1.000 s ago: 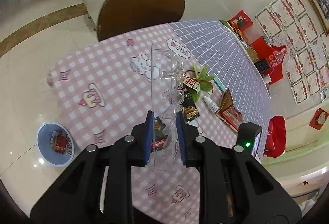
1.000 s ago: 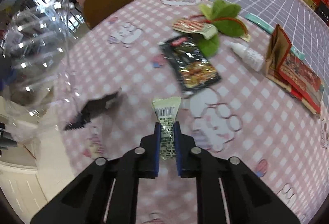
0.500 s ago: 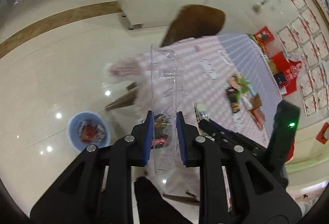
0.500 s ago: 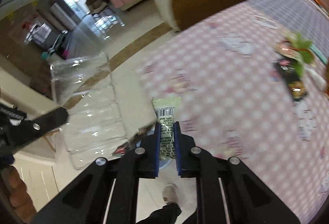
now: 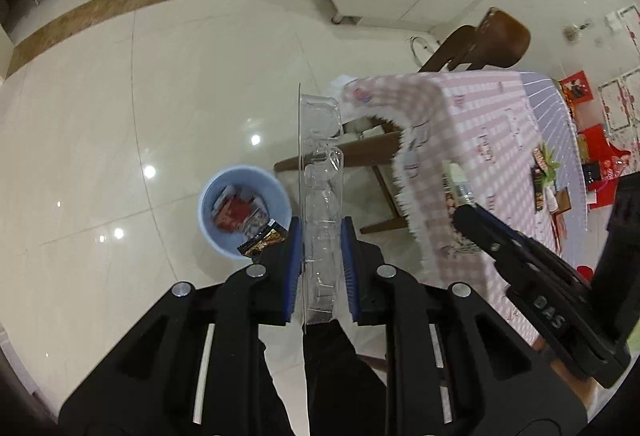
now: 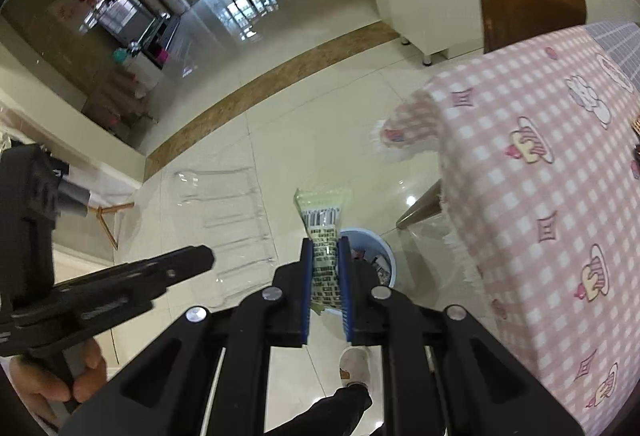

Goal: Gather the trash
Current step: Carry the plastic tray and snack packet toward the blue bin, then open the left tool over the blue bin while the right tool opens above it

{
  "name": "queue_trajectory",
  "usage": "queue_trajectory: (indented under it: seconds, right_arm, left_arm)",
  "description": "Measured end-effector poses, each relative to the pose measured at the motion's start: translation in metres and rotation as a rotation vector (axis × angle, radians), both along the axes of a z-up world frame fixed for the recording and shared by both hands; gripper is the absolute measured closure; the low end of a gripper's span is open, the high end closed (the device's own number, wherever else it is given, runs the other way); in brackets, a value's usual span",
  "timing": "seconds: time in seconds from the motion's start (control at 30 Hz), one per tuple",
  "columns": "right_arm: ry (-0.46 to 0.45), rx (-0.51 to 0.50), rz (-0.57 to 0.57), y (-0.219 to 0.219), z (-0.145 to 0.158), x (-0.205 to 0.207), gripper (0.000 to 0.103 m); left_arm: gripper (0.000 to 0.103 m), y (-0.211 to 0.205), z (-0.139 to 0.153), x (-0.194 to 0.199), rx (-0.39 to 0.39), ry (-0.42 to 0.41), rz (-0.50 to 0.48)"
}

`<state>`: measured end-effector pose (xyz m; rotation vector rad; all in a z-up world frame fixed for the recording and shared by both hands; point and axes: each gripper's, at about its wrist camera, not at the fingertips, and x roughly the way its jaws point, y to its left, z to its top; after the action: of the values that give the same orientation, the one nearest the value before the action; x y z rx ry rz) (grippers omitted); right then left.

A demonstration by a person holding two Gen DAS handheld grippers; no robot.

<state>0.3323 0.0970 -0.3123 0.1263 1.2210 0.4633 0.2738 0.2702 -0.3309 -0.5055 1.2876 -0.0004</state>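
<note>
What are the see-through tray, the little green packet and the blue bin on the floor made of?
The tray held by the left gripper looks like thin clear moulded plastic: you see through it, and its pockets glint. The packet in the right gripper seems a glossy plastic film wrapper, crimped at the top with a printed barcode. The bin looks like smooth pale blue plastic, though that's less certain.

Seen from the right wrist, the blue trash bin [image 6: 382, 252] was mostly hidden behind the right gripper [image 6: 325, 268] and the pale green wrapper [image 6: 323, 232], whose small print was unreadable. The clear plastic tray [image 6: 224, 228] showed only as faint glints. From the left wrist, the table's far items [image 5: 545, 176] were too small to identify, and the tablecloth edge [image 5: 408, 172] was blurred.
</note>
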Motion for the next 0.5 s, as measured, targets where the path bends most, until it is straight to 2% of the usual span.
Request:
queue_trajectory:
  seconds: [0.23, 0.27, 0.33, 0.4, 0.5]
  right_arm:
    - [0.008, -0.015, 0.015, 0.022, 0.003, -0.004, 0.091]
    - [0.009, -0.016, 0.016, 0.022, 0.003, -0.003, 0.091]
    - [0.011, -0.019, 0.014, 0.023, 0.003, -0.001, 0.091]
    - [0.017, -0.021, 0.013, 0.025, 0.002, 0.0, 0.091]
    - [0.025, -0.024, 0.014, 0.026, -0.001, 0.002, 0.091]
  left_arm:
    - [0.082, 0.013, -0.016, 0.009, -0.063, 0.066, 0.024]
    - [0.078, 0.014, -0.02, 0.012, -0.086, 0.082, 0.022]
    - [0.037, 0.013, -0.024, 0.014, -0.089, 0.109, 0.022]
    - [0.037, 0.014, -0.023, 0.015, -0.058, 0.093, 0.029]
    - [0.037, 0.019, -0.025, 0.015, -0.052, 0.116, 0.041]
